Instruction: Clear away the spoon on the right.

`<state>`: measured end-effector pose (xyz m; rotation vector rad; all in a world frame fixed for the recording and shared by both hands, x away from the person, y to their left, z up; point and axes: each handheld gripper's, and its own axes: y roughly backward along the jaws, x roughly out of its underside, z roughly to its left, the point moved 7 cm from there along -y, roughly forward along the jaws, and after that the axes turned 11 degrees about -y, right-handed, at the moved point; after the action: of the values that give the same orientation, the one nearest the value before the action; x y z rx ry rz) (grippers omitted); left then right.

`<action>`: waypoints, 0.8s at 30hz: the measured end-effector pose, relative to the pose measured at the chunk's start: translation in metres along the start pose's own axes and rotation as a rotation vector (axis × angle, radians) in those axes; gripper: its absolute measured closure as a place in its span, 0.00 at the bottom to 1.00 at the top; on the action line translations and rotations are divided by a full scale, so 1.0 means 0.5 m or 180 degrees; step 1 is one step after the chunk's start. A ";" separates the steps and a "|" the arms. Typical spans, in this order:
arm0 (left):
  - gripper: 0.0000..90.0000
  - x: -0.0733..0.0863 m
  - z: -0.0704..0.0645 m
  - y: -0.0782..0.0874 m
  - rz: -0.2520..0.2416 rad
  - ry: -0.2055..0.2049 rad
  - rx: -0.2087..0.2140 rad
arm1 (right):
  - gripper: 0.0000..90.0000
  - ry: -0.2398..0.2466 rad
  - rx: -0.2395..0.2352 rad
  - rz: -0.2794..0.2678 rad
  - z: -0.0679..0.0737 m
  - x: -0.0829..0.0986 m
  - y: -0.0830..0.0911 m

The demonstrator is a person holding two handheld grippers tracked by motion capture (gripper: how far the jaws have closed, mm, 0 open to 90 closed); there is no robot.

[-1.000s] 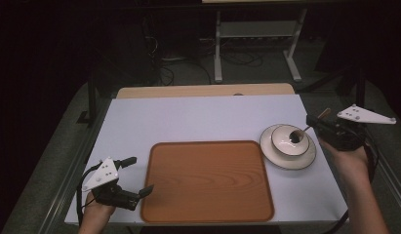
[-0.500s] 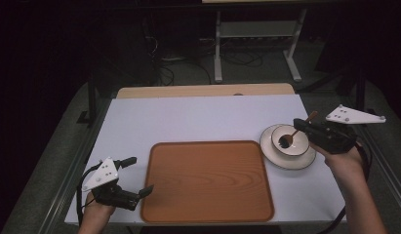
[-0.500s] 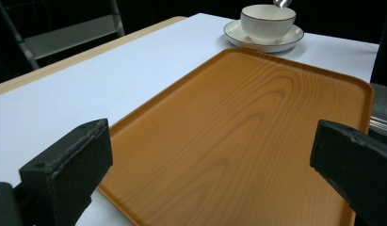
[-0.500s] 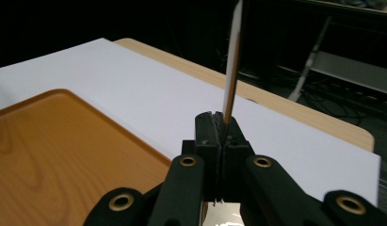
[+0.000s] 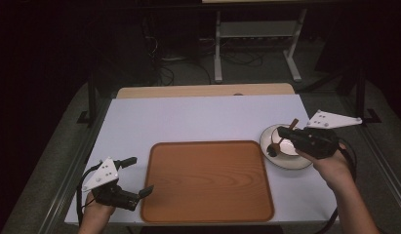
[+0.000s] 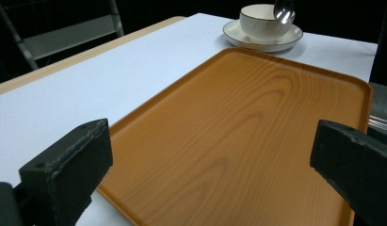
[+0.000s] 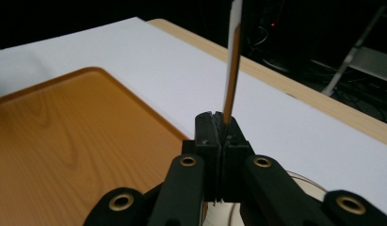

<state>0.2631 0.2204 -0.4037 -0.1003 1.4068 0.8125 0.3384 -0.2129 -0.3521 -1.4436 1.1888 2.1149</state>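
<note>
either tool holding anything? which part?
Right tool is shut on the spoon, clamped on its handle, bowl end down over the cup. Left tool is open, holding nothing.

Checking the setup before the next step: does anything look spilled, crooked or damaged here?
Nothing stands out. The tray lies flat and bare, the cup sits upright on its saucer, and the right gripper is shut on a spoon.

spoon [image 7: 232, 61]: top cut off by edge | cup [image 5: 281, 146]: partly behind right gripper [image 5: 282, 130]
</note>
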 end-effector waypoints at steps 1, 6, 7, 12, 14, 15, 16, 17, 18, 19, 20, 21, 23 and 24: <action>0.00 0.000 0.000 0.000 -0.0001 -0.0002 -0.0003 | 0.98 0.0017 -0.0021 0.0025 0.004 0.002 -0.004; 0.00 0.000 -0.001 0.001 0.0000 -0.0009 -0.0001 | 0.97 0.0103 -0.0128 0.0137 0.029 0.013 -0.025; 0.00 0.000 -0.001 0.001 -0.0003 -0.0009 -0.0003 | 0.97 0.0127 -0.0147 0.0174 0.036 0.016 -0.029; 0.00 0.000 0.000 0.000 -0.0002 -0.0002 0.0000 | 0.98 0.0183 -0.0221 0.0277 0.056 0.026 -0.046; 0.00 -0.001 0.000 0.000 -0.0005 -0.0005 -0.0001 | 0.98 0.0230 -0.0261 0.0331 0.064 0.032 -0.054; 0.00 -0.001 0.000 0.000 -0.0004 -0.0005 -0.0002 | 0.98 0.0239 -0.0270 0.0365 0.068 0.035 -0.058; 0.00 -0.001 -0.001 0.000 -0.0003 -0.0003 -0.0003 | 0.98 0.0251 -0.0281 0.0393 0.071 0.039 -0.062; 0.00 -0.001 -0.001 0.000 -0.0002 -0.0010 0.0001 | 0.98 0.0270 -0.0302 0.0430 0.076 0.044 -0.068; 0.00 0.000 -0.001 0.001 -0.0001 -0.0011 0.0000 | 0.98 0.0280 -0.0313 0.0455 0.079 0.046 -0.071; 0.00 0.000 -0.001 0.001 -0.0001 -0.0011 0.0000 | 0.98 0.0298 -0.0329 0.0494 0.083 0.051 -0.076; 0.00 0.000 0.000 0.002 0.0000 -0.0010 -0.0003 | 0.98 0.0317 -0.0334 0.0513 0.086 0.054 -0.079; 0.00 0.000 0.000 0.002 0.0003 -0.0009 -0.0004 | 0.98 0.0332 -0.0351 0.0554 0.090 0.058 -0.084; 0.00 0.000 0.000 0.001 0.0002 -0.0010 -0.0001 | 0.98 0.0352 -0.0374 0.0608 0.096 0.064 -0.091; 0.00 0.000 -0.001 0.001 -0.0002 -0.0008 -0.0001 | 0.98 0.0362 -0.0396 0.0626 0.099 0.067 -0.094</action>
<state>0.2626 0.2206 -0.4034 -0.0998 1.4042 0.8120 0.3241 -0.1523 -0.3958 -1.5778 1.3101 2.3007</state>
